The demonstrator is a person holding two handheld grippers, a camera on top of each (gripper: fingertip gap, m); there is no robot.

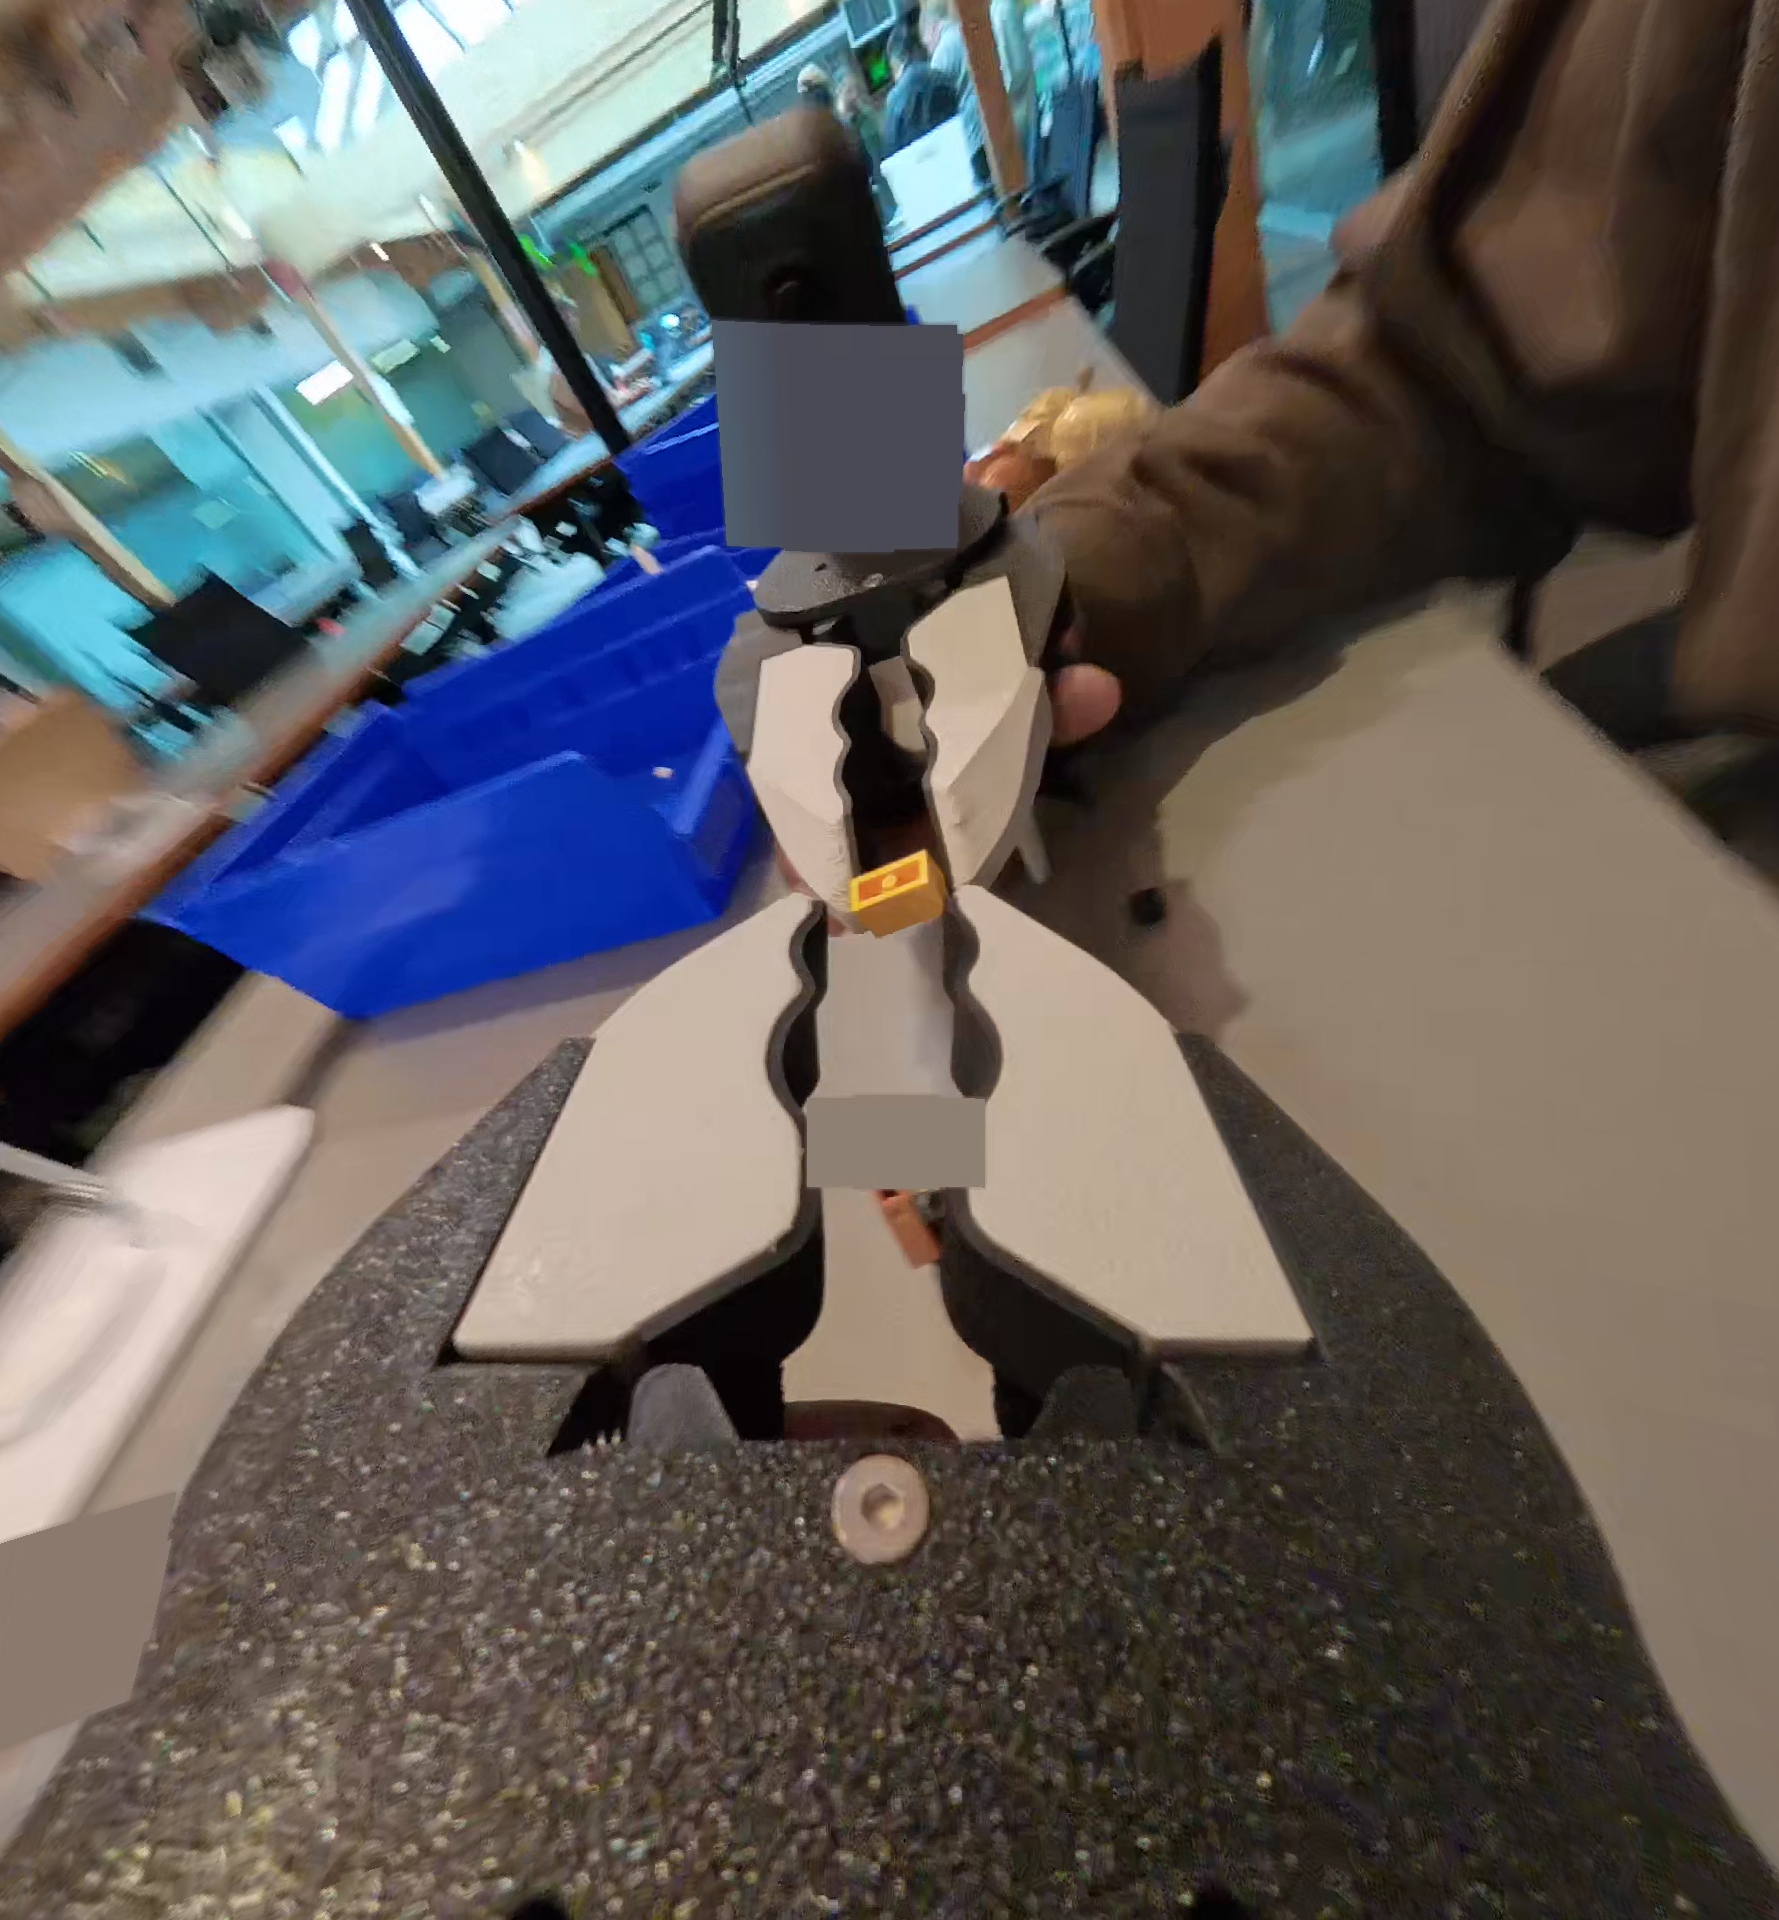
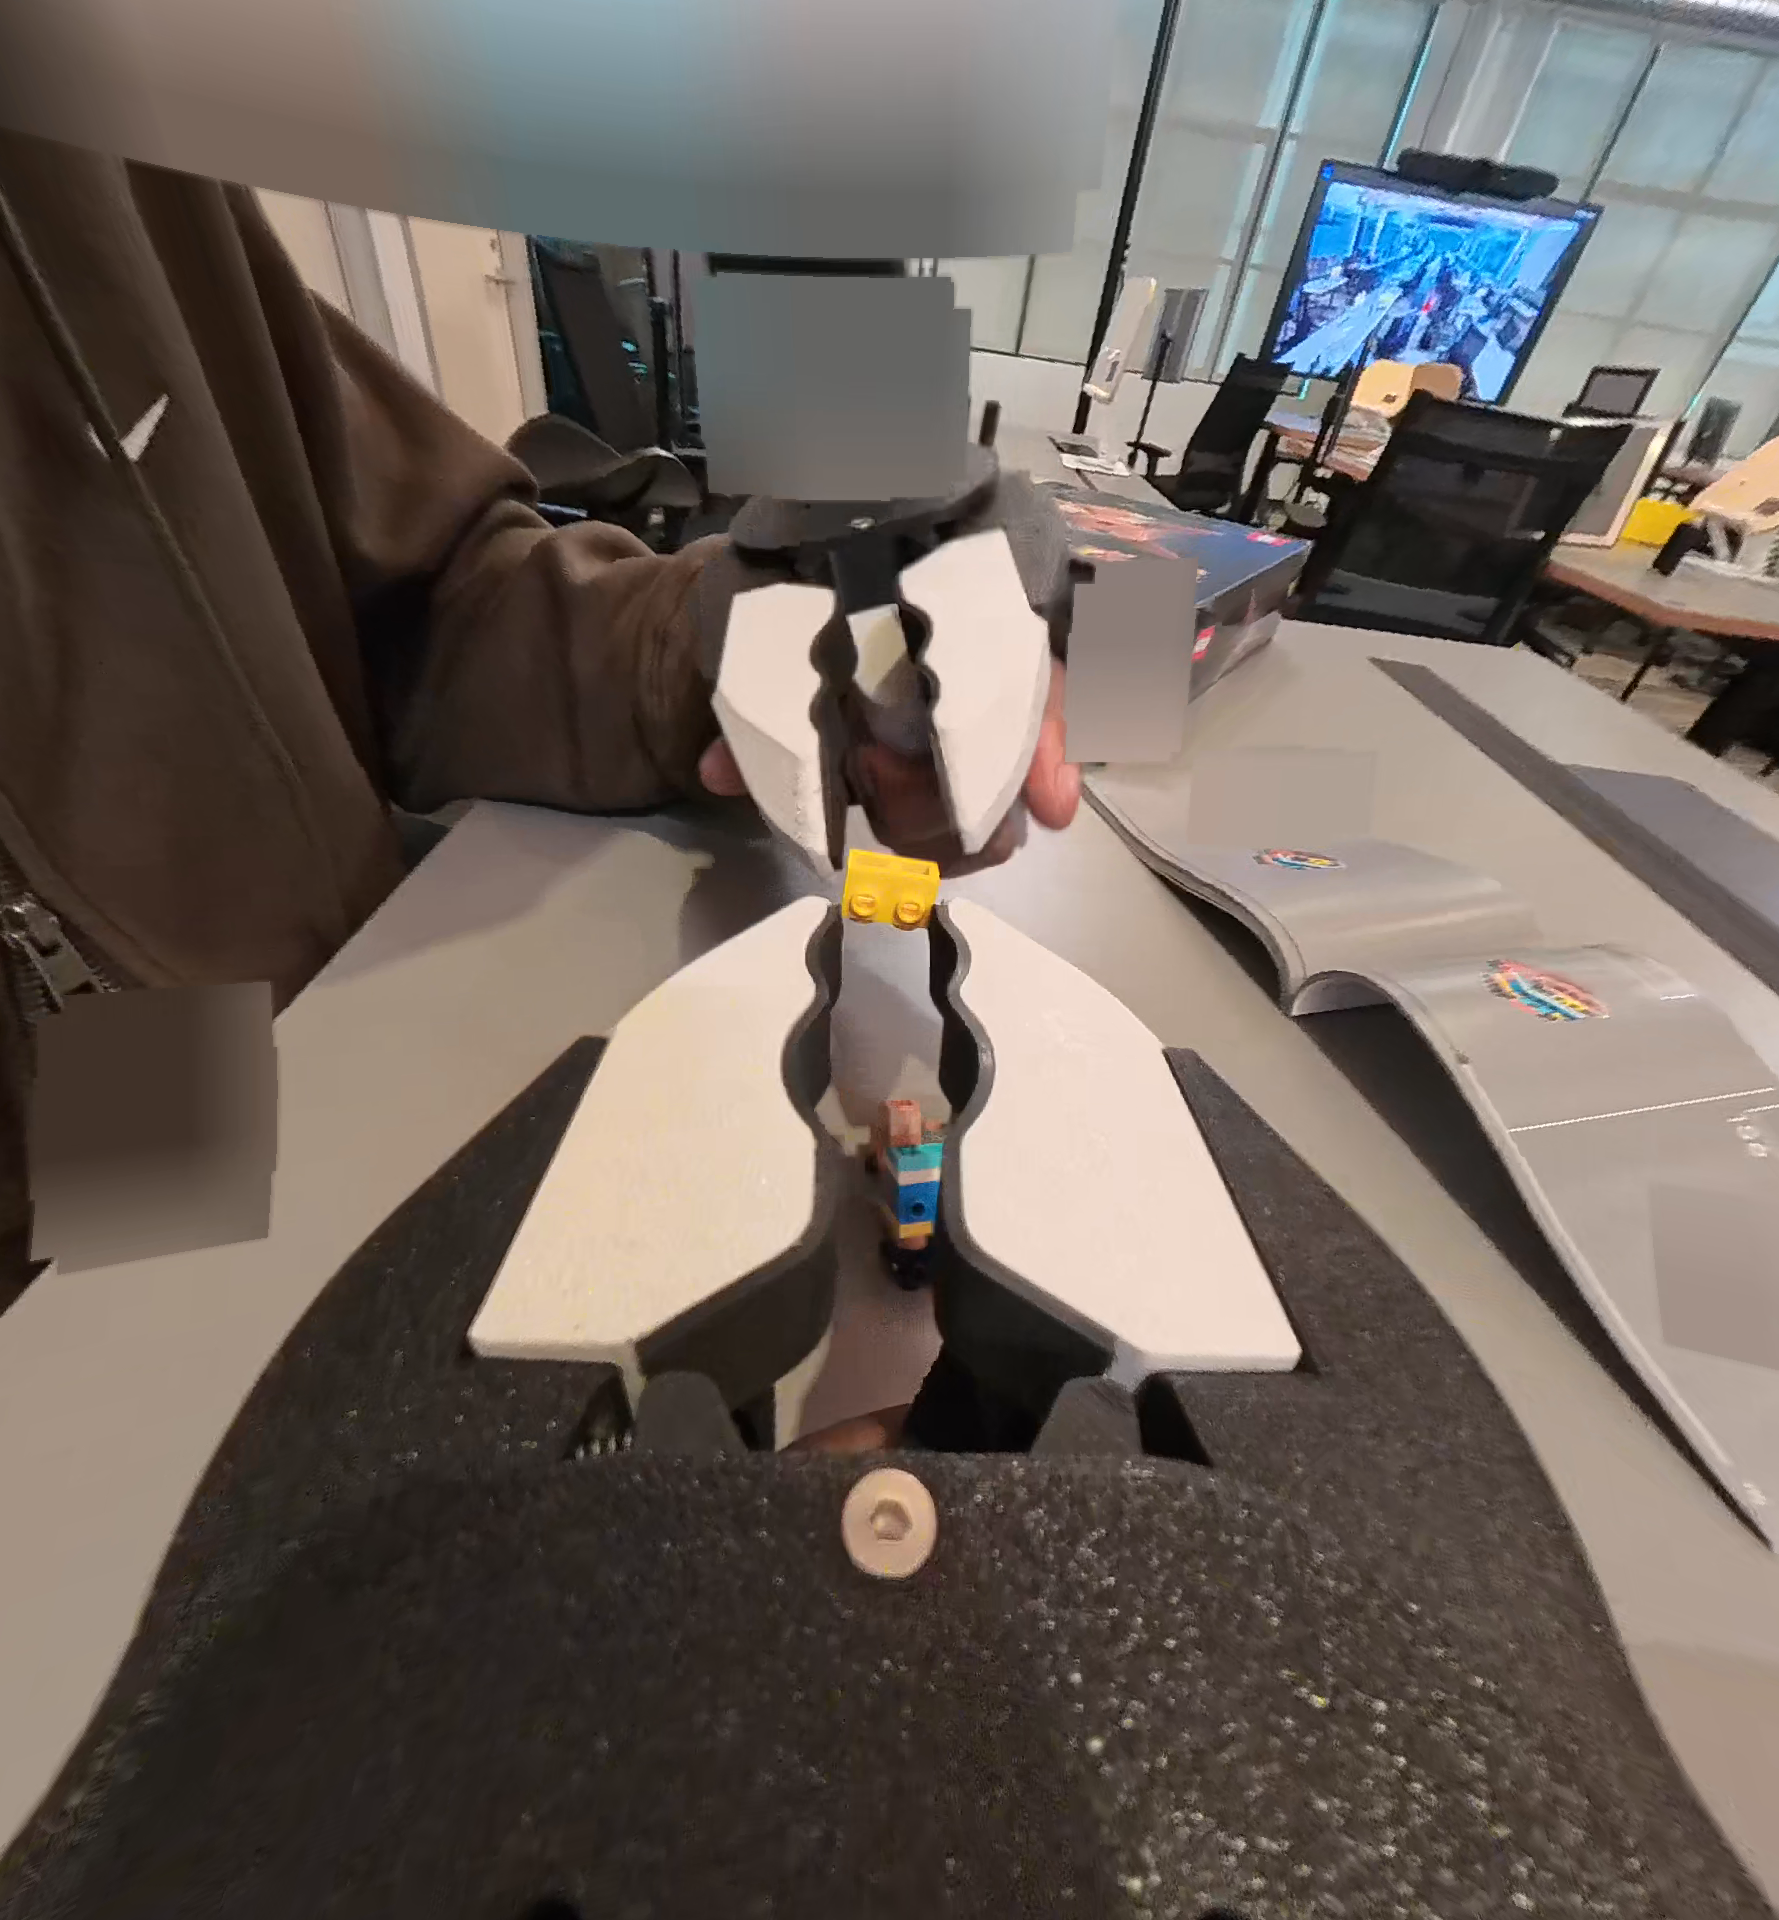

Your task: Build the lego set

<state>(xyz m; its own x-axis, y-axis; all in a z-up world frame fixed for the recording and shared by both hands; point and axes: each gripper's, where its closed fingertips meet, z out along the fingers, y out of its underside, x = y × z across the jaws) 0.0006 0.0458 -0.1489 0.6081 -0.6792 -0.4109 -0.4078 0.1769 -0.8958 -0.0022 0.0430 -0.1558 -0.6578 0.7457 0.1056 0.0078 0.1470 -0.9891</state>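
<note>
Right wrist view: both grippers' jaws pinch 1 yellow brick [image 2: 890, 889].

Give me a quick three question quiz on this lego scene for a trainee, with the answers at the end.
1. True or false: the yellow brick lies flat on the table.
2. Which view shows the brick's studs? A) left wrist view B) right wrist view C) neither
3. What small built thing shows through the gap between the right gripper's fingers?

Key:
1. False: it is up in the air, between the tips of the right gripper and the left gripper.
2. B.
3. A lego figure, on the table below.
</note>
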